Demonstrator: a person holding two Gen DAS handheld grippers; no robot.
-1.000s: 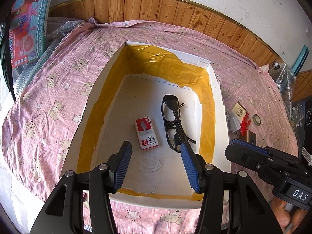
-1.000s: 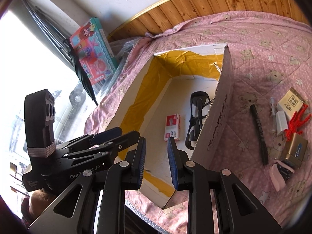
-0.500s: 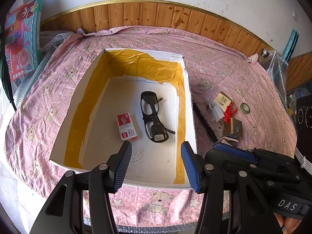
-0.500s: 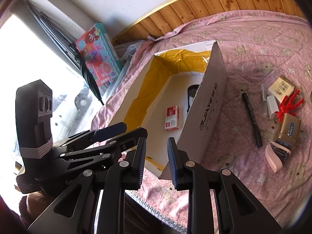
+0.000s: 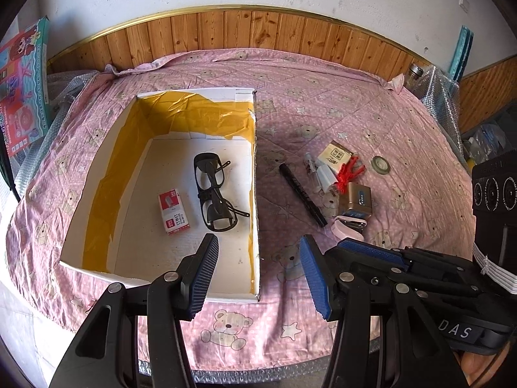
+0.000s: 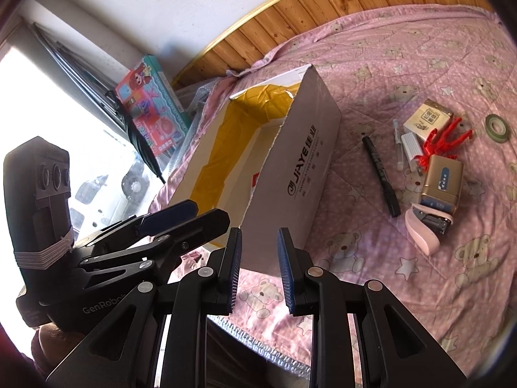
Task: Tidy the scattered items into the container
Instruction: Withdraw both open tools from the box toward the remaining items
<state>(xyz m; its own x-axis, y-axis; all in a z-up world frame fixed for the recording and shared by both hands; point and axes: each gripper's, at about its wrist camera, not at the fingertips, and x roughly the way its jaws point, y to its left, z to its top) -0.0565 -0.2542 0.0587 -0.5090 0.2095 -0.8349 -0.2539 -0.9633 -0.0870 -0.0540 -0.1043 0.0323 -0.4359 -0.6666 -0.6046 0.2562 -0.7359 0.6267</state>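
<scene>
A white cardboard box point(image 5: 255, 194) point(image 6: 300, 168) lined with yellow tape sits on the pink bear-print cloth. Inside lie black glasses point(image 5: 215, 194) and a small red-and-white staple box point(image 5: 173, 208). To its right, scattered on the cloth: a black marker point(image 5: 302, 194) point(image 6: 381, 176), a gold box point(image 5: 358, 197) point(image 6: 441, 182), a pink stapler point(image 5: 350, 228) point(image 6: 423, 228), a tan card box point(image 5: 336, 155) point(image 6: 426, 119), a red string point(image 6: 444, 140) and a tape roll point(image 5: 380, 164) point(image 6: 497, 126). My left gripper point(image 5: 255, 274) hangs open above the box's near right corner. My right gripper point(image 6: 258, 270) is open and empty near the table's front edge.
A colourful toy box point(image 5: 19, 90) point(image 6: 152, 103) leans at the left by the window. Wood panelling point(image 5: 258, 29) backs the table. Bubble wrap and a jar point(image 5: 415, 74) sit at the far right corner. Pink cloth point(image 6: 420, 48) lies bare beyond the scattered items.
Both grippers have pulled back and up from the box; the left view has swung right, so the scattered items now show. The glasses and staple box lie unmoved in the box.
</scene>
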